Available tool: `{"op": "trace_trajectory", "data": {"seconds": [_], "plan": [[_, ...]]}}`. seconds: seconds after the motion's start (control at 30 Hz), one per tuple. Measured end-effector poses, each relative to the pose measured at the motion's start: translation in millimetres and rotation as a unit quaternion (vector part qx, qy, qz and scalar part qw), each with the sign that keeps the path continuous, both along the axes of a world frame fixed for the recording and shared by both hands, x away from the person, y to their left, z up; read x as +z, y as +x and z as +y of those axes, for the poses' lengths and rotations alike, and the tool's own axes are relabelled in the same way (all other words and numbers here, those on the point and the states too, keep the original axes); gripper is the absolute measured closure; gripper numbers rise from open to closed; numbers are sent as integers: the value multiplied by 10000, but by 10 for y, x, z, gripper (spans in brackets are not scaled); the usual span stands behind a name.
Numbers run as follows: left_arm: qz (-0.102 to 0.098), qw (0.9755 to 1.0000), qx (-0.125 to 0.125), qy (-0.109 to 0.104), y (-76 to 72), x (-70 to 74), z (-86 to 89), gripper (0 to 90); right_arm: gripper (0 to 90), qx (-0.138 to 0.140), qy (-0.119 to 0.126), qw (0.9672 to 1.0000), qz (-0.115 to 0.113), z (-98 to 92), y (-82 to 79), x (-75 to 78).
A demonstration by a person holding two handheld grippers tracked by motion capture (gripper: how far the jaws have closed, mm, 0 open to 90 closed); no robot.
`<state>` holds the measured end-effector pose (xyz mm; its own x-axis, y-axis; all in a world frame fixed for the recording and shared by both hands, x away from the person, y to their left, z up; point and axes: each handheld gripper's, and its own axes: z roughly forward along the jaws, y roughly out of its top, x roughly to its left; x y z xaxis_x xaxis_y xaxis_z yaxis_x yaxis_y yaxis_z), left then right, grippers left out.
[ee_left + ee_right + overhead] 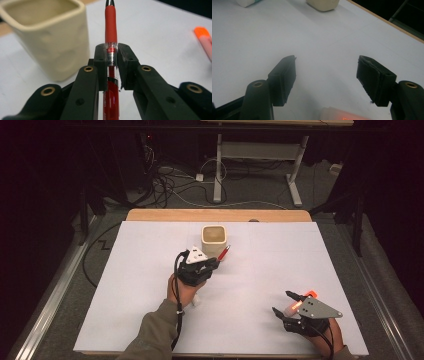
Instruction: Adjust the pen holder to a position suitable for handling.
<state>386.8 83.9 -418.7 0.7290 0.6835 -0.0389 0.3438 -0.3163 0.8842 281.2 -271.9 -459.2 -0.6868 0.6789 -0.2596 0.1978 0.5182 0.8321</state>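
At a white-topped table [150,285], a person's left gripper [216,263] was clamped on a red pen [223,253], which angled up toward one o'clock from the jaws. The left gripper view showed the two black jaws pressed against the pen's [110,32] clear barrel just below its red grip. A cream square cup [215,240] stood upright at about eleven o'clock from the pen tip, near it but not touching; in the left gripper view the cup [50,37] rose at ten o'clock of the jaws. Well apart, toward four o'clock on the table, the right gripper [283,304] held its jaws spread wide, empty, above an orange highlighter [300,301] lying on the surface. In the right gripper view, the highlighter [342,115] lay between and just below the parted jaws, at six o'clock.
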Motion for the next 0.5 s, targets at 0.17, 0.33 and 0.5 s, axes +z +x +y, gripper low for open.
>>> {"op": "trace_trajectory", "data": {"seconds": [0.17, 0.33, 0.5], "plan": [[-515, 9980, 65, -374, 4, 136, 117, 774, 321, 13, -6, 10000, -10, 9, -1, -3], [-725, 9947, 4, -724, 104, 233, 208, 774, 319, 25, -9, 10000, -6, 11, -1, -6], [-848, 9923, 27, -897, 218, 322, 237, 774, 319, 31, 7, 10000, -10, 6, -3, -4]]}}
